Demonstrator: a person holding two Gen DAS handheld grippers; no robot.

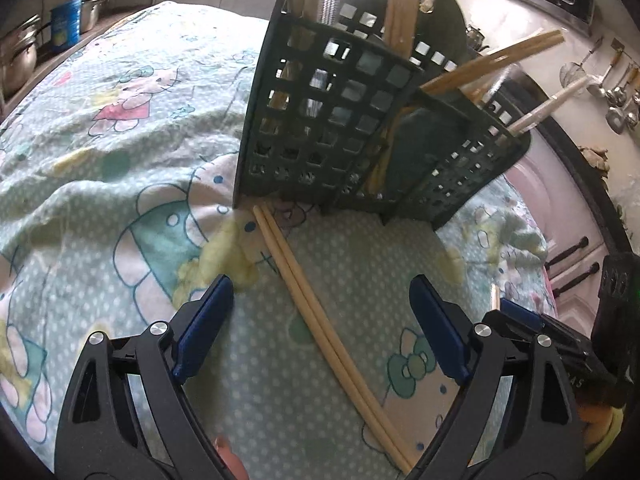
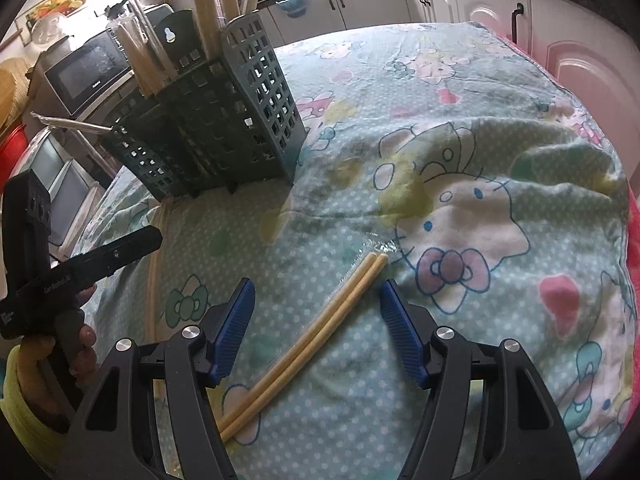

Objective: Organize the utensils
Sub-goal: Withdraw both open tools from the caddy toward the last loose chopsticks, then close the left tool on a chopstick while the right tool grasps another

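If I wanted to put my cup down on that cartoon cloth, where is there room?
The widest bare cloth lies right of the green utensil holder, out to the far edge. It is crowded in front of the holder: one chopstick pair runs from its foot between the left gripper's open jaws; a wrapped pair lies under the right gripper.

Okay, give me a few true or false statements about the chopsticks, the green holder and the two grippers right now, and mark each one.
1. Both grippers are open. True: neither the left gripper nor the right gripper presses on anything.
2. The green holder lies tipped over on the cloth. False: it stands upright.
3. The holder is empty. False: chopsticks already stand in it.
4. A chopstick pair lies on the cloth between the left gripper's fingers. True.
5. The wrapped chopstick pair is lifted off the cloth. False: it lies on it.
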